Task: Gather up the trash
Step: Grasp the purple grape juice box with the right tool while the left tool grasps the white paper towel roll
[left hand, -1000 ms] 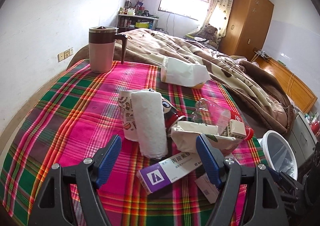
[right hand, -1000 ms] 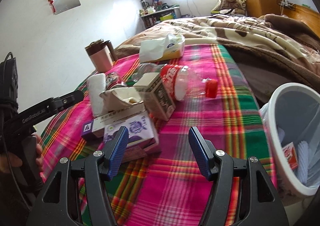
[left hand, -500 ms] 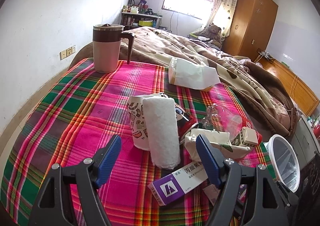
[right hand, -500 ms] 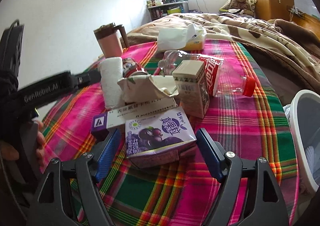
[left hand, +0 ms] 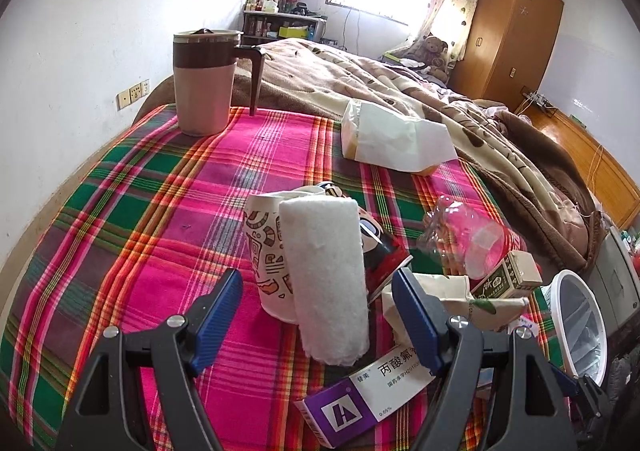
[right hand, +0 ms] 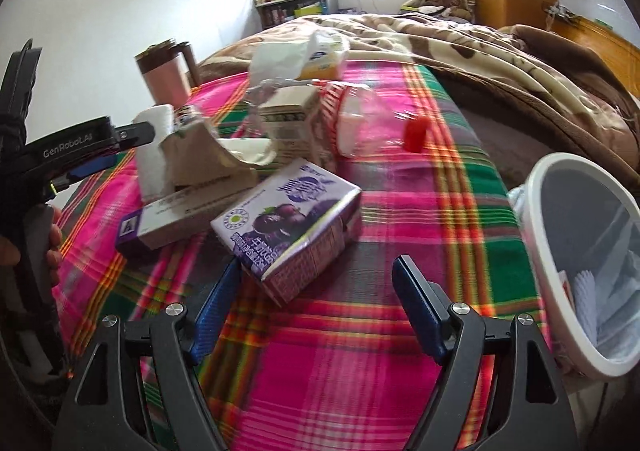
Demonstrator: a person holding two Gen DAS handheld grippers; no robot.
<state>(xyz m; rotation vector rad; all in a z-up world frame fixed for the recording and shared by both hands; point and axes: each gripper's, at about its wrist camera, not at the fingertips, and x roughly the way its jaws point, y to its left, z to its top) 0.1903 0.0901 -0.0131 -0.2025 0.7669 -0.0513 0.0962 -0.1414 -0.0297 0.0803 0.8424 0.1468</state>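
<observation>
While both claws stand apart and empty, the right gripper (right hand: 316, 307) has the purple drink carton (right hand: 290, 223) just ahead, the white bin (right hand: 580, 275) to its right; the left gripper (left hand: 318, 315) faces a paper-towel roll (left hand: 324, 275).

A home bedroom: rumpled bed (left hand: 400, 91), wooden wardrobe (left hand: 508, 35), teddy bear (left hand: 434, 49) by the window
</observation>
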